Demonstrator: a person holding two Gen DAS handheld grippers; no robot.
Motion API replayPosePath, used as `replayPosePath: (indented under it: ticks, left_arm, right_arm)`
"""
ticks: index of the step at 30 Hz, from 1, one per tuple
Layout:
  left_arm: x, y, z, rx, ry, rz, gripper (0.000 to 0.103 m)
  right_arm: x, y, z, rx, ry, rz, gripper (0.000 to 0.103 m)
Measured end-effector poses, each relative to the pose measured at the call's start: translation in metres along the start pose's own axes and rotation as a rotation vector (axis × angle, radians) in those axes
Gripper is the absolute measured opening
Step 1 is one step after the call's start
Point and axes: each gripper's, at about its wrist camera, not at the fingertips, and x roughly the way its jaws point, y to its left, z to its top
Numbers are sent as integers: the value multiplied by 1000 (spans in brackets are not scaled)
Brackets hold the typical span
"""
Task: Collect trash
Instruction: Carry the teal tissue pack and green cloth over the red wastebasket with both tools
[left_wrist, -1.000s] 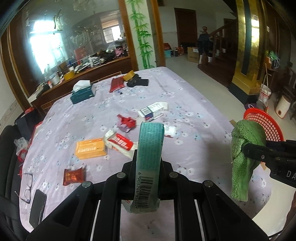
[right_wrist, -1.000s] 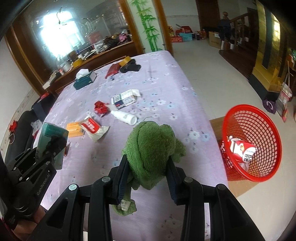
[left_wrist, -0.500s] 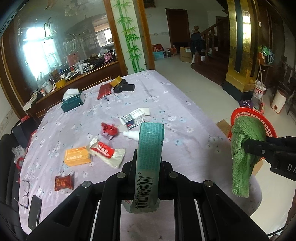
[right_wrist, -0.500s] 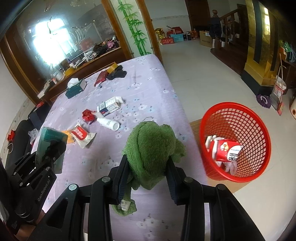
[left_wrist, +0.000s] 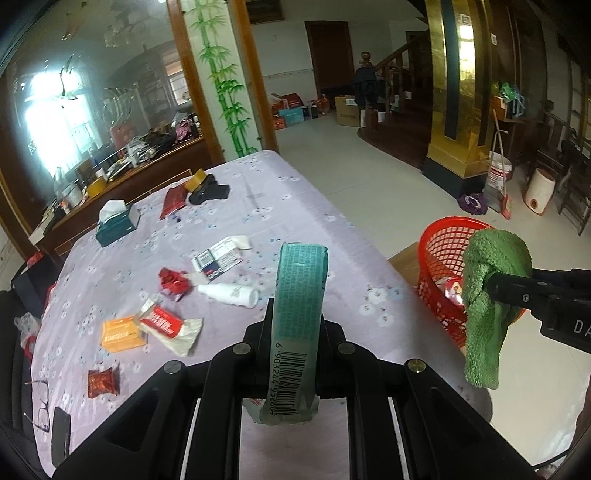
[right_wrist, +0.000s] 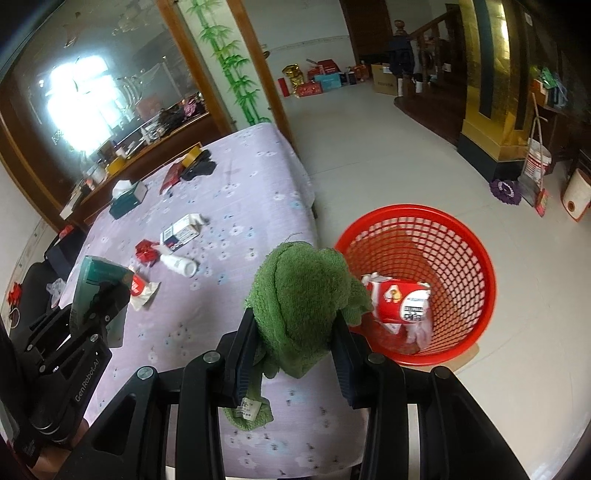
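Both wrist views angled down over table (left_wrist: 258, 206); share red basket (right_wrist: 461, 236).

We see a table under a lilac flowered cloth (left_wrist: 258, 206) | on it: teal tissue box (left_wrist: 117, 224), white plastic bottle (left_wrist: 229, 294), orange carton (left_wrist: 122, 333), crumpled red wrapper (left_wrist: 173, 282) | red mesh basket (right_wrist: 439, 236) on pale floor (right_wrist: 388, 147)

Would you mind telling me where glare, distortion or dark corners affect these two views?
Left wrist view: the bright window reflection washes out the upper left, the fisheye bends the golden pillar, and the corners go black. Right wrist view: the same glare sits upper left, the table edge curves, and the red basket stays sharp.
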Motion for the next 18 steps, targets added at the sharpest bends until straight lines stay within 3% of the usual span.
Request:
replayPosePath:
  ticks: [18]
  left_arm:
    - [20,-64,29,57,-12,-86,13]
  right_arm:
    - [-13,-69,9,80,-14,-62,41]
